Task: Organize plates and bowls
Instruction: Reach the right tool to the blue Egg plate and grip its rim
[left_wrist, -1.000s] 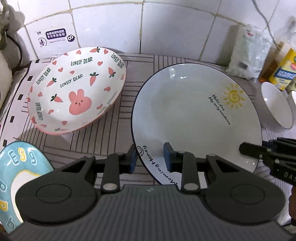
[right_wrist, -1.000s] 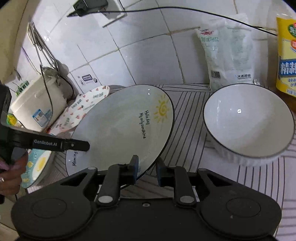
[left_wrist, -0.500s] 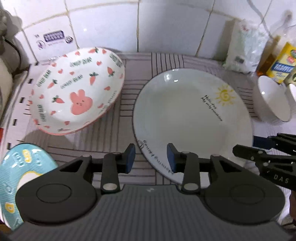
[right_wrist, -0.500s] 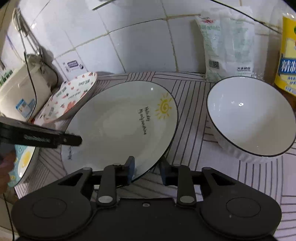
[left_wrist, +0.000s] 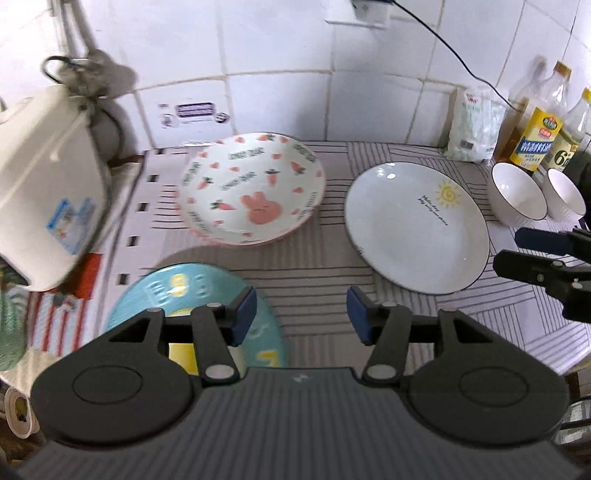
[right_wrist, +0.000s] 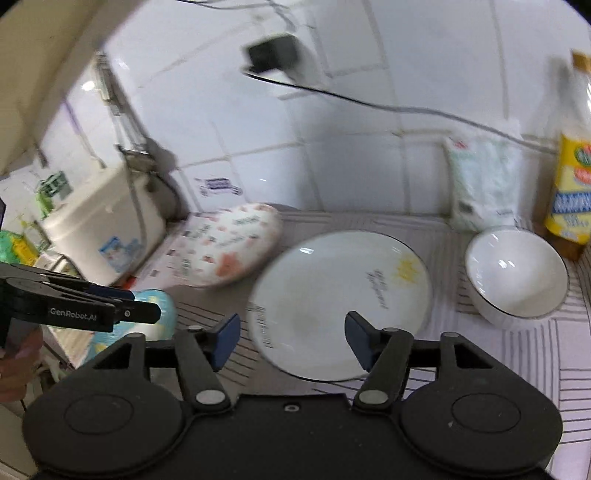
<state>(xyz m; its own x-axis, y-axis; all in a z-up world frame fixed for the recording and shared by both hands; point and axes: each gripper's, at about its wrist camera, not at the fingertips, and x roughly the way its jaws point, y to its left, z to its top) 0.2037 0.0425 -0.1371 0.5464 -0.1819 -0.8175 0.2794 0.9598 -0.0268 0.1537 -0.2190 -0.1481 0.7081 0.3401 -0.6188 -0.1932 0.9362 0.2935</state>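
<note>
Bright, even light; fisheye-bent edges, motion blur throughout.

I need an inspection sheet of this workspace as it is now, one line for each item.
Surface: striped mat covers the counter.
Job's things: sun plate flat; bunny plate tilted; blue plate at near left; two white bowls at right.
Clutter: rice cooker, white bag, oil bottles.
Grippers: left tongs and right tongs open, holding nothing.
Cables: black cable on the wall.
Surroundings: white tiled wall.
</note>
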